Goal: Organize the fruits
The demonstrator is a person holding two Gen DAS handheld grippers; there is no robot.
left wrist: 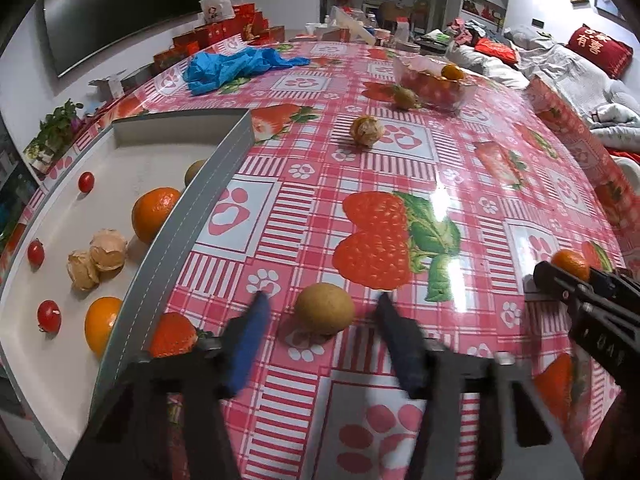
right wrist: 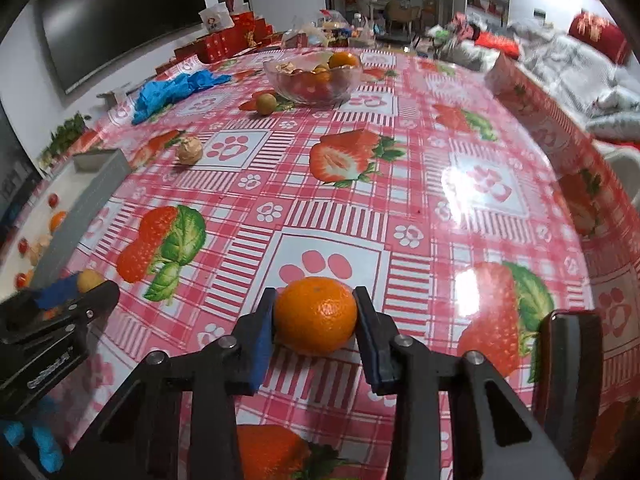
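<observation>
Where glossy strawberry-print vinyl covers the surface (right wrist: 400,184), right tongs (right wrist: 315,320) clamp one dimpled round mandarin (right wrist: 316,314); left tongs (left wrist: 320,312), blurred, gape around one smooth brown oval fruit (left wrist: 325,307).

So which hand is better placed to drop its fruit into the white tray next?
Left, probably. The left gripper brackets the brown fruit right beside the tray, though its pads aren't yet touching. The right gripper already clamps the orange but sits farther from the tray.
</observation>
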